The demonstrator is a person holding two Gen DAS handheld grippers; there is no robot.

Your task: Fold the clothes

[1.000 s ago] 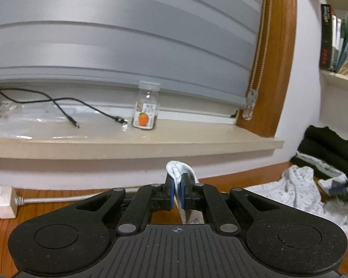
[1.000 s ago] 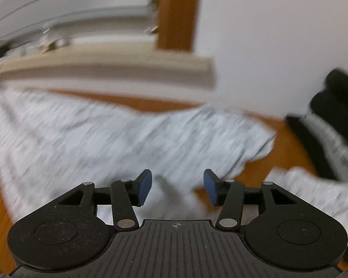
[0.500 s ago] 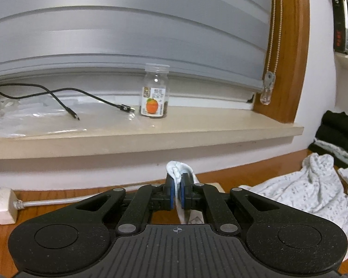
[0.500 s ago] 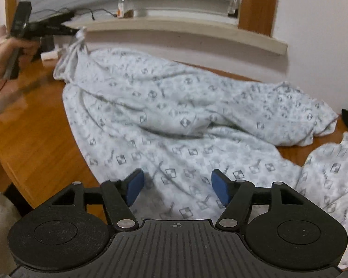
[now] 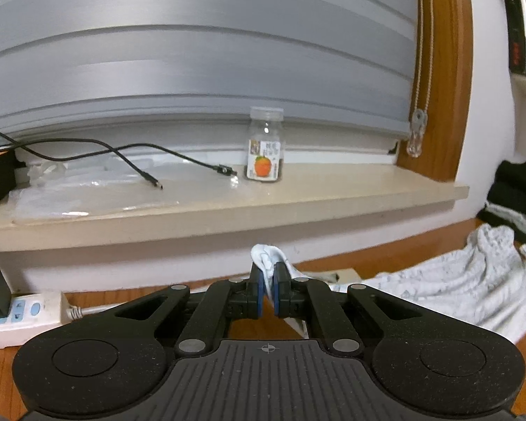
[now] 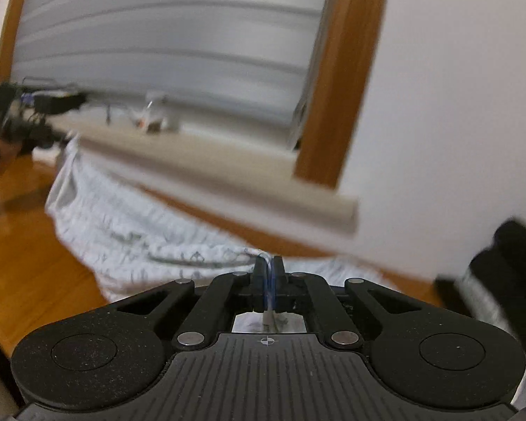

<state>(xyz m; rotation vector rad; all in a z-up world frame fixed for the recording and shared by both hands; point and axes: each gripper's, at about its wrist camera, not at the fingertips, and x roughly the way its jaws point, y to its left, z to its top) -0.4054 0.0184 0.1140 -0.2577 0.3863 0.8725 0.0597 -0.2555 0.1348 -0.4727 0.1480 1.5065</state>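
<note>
Spanning both grippers' pinching pads, patterned garment [image 6: 129,217]

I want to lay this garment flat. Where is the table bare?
Bare wood left of the patterned garment, toward the near edge. The far right is crowded by dark folded clothes, the far left by a power strip.

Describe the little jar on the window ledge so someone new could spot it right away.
Find the beige window ledge under the grey blind. The jar stands upright near its right end, beside a black cable. It alone is clear glass with an orange fruit on its label.
</note>
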